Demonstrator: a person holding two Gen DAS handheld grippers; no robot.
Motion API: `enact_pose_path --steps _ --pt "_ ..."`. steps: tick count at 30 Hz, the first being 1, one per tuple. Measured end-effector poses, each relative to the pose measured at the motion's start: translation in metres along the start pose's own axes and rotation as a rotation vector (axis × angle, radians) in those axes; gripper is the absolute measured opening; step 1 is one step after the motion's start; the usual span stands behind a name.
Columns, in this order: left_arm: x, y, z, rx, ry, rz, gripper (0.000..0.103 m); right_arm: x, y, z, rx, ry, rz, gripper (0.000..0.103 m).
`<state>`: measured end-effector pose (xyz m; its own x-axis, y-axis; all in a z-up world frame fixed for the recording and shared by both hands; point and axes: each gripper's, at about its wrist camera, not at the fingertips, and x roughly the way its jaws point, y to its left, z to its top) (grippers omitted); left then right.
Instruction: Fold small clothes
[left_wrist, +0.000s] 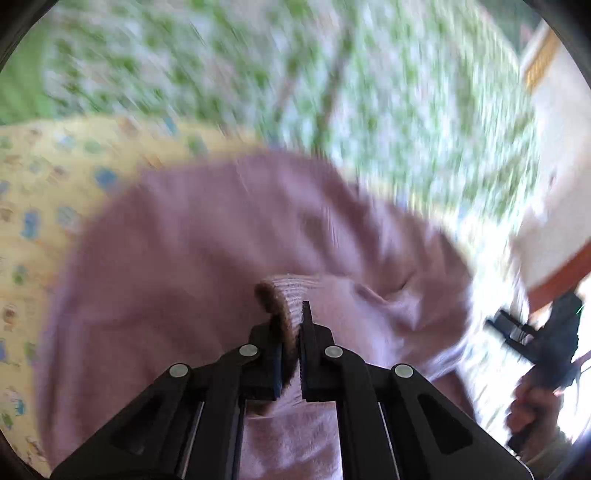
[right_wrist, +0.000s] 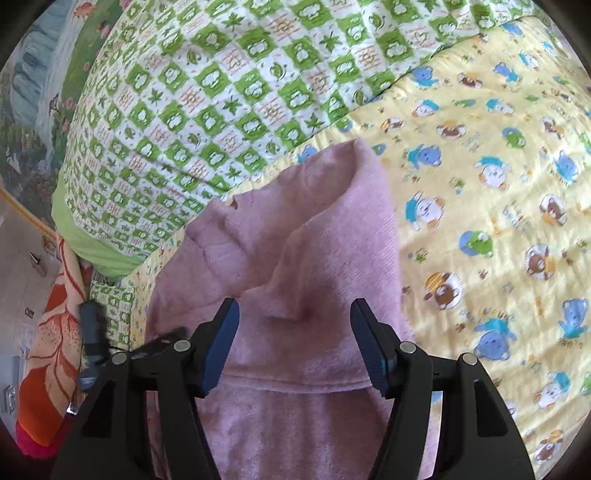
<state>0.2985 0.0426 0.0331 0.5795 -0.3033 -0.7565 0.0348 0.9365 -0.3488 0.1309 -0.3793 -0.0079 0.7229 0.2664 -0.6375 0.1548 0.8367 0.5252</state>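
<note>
A small pink fleece garment (right_wrist: 295, 243) lies on a yellow bear-print sheet (right_wrist: 480, 184), with a fold of it raised. In the blurred left wrist view my left gripper (left_wrist: 291, 317) is shut on the ribbed cuff (left_wrist: 290, 291) of the pink garment (left_wrist: 207, 236) and holds it lifted. My right gripper (right_wrist: 293, 314) is open and empty, its jaws standing just above the garment's middle. The right gripper (left_wrist: 517, 328), held in a hand, also shows at the right of the left wrist view. The left gripper (right_wrist: 92, 332) shows blurred at the left of the right wrist view.
A green and white checked quilt (right_wrist: 221, 92) lies along the far side of the sheet. An orange patterned blanket (right_wrist: 51, 350) hangs at the bed's left edge, with pale floor (right_wrist: 18, 280) beyond it.
</note>
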Motion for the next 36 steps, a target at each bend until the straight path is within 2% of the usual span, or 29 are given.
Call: enact_pose_path --steps 2,6,11,15,18,19,20,21,22,24,26,30,32,36 --pt "-0.014 0.022 0.008 -0.006 -0.053 0.050 0.004 -0.006 -0.005 0.007 -0.009 -0.026 -0.022 0.064" --pt "-0.008 0.065 0.006 -0.091 -0.040 0.111 0.004 -0.001 -0.017 0.023 -0.007 -0.032 -0.061 0.064" --pt "-0.001 0.077 0.003 -0.114 -0.043 0.162 0.004 0.027 -0.019 0.036 -0.023 0.002 -0.086 0.064" --pt "0.001 0.078 -0.005 -0.133 -0.048 0.171 0.004 0.059 -0.017 0.049 -0.065 0.013 -0.105 0.064" --pt "-0.010 0.077 -0.011 -0.156 -0.098 0.108 0.004 0.083 -0.020 0.059 -0.047 0.032 -0.113 0.064" --pt "-0.017 0.069 -0.012 -0.137 -0.109 0.091 0.004 0.090 -0.020 0.062 -0.049 0.039 -0.105 0.062" --pt "-0.027 0.056 -0.011 -0.097 -0.143 0.066 0.004 0.095 -0.020 0.063 -0.045 0.062 -0.108 0.049" --pt "-0.040 0.043 -0.010 -0.071 -0.187 0.029 0.004 0.100 -0.019 0.064 -0.061 0.083 -0.096 0.011" --pt "-0.054 0.032 -0.007 -0.048 -0.236 -0.012 0.005 0.097 -0.017 0.067 -0.069 0.086 -0.086 0.012" --pt "-0.065 0.023 -0.003 -0.040 -0.281 -0.051 0.005 0.072 -0.015 0.074 -0.073 -0.007 -0.031 0.011" --pt "-0.051 0.030 -0.004 -0.064 -0.254 -0.028 0.005 0.052 -0.016 0.081 -0.077 -0.054 -0.021 0.011" --pt "0.008 0.067 -0.019 -0.141 -0.114 0.058 0.005 0.061 -0.033 0.084 -0.089 -0.005 -0.102 0.011" --pt "0.031 0.076 -0.023 -0.137 -0.073 0.102 0.005 0.070 -0.042 0.084 -0.092 0.005 -0.128 0.011" --pt "0.050 0.073 -0.026 -0.085 -0.041 0.158 0.006 0.081 -0.046 0.080 -0.129 0.017 -0.182 0.011"
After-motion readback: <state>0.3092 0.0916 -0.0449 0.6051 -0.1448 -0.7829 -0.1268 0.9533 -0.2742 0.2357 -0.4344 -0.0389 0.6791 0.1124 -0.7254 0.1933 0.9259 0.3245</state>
